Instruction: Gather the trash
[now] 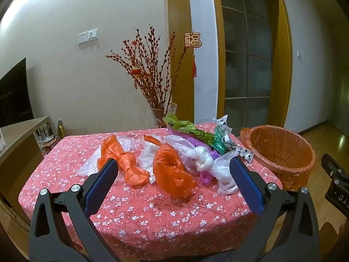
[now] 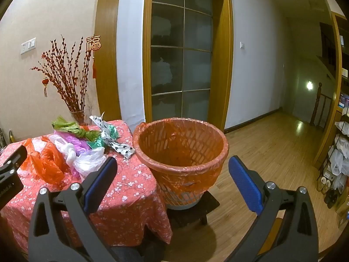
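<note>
Both hand-held grippers, left [image 1: 174,166] and right [image 2: 172,168], gape empty; two orange bags [image 1: 172,170], one bin [image 2: 181,148].

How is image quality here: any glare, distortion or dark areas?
Left wrist view: strong fisheye bends the door frame; dark corner vignette; bags on the tablecloth stay sharp. Right wrist view: same bowing; lamp glare with its reflection on the wooden floor; basket sharp.

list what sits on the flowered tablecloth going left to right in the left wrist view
knotted orange plastic bag → crumpled orange plastic bag → knotted white plastic bag → white bag with black spots → orange-lined wastebasket, beside the table
</note>
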Action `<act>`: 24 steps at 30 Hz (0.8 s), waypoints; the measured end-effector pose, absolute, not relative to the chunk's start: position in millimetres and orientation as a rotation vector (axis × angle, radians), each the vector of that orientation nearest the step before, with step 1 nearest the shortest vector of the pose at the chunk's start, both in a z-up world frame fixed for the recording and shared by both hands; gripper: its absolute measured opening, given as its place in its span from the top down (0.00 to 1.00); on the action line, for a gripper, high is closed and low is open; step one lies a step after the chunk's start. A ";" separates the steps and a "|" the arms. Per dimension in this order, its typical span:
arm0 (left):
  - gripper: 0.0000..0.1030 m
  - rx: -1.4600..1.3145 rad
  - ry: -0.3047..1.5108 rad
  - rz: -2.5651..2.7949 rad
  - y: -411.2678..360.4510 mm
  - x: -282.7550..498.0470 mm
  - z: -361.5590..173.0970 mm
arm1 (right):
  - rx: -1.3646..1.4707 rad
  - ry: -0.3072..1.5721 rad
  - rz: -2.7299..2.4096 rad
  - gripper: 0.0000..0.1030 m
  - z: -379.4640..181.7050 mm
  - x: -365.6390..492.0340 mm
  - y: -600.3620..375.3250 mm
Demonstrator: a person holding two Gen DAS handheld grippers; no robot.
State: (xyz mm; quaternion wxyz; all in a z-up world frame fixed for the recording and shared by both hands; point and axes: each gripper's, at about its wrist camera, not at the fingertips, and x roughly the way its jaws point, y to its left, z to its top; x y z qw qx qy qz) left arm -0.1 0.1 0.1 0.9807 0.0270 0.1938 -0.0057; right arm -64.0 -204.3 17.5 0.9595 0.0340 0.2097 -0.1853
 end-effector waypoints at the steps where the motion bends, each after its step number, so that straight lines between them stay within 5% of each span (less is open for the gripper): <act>1: 0.02 0.054 0.390 -0.012 0.1 0.0 0.1 | 0.070 0.424 -0.375 0.04 17.5 -64.1 -204.3; 24: 0.02 0.053 0.397 -0.012 0.2 0.2 0.0 | 0.070 0.423 -0.375 0.04 16.5 -64.2 -203.4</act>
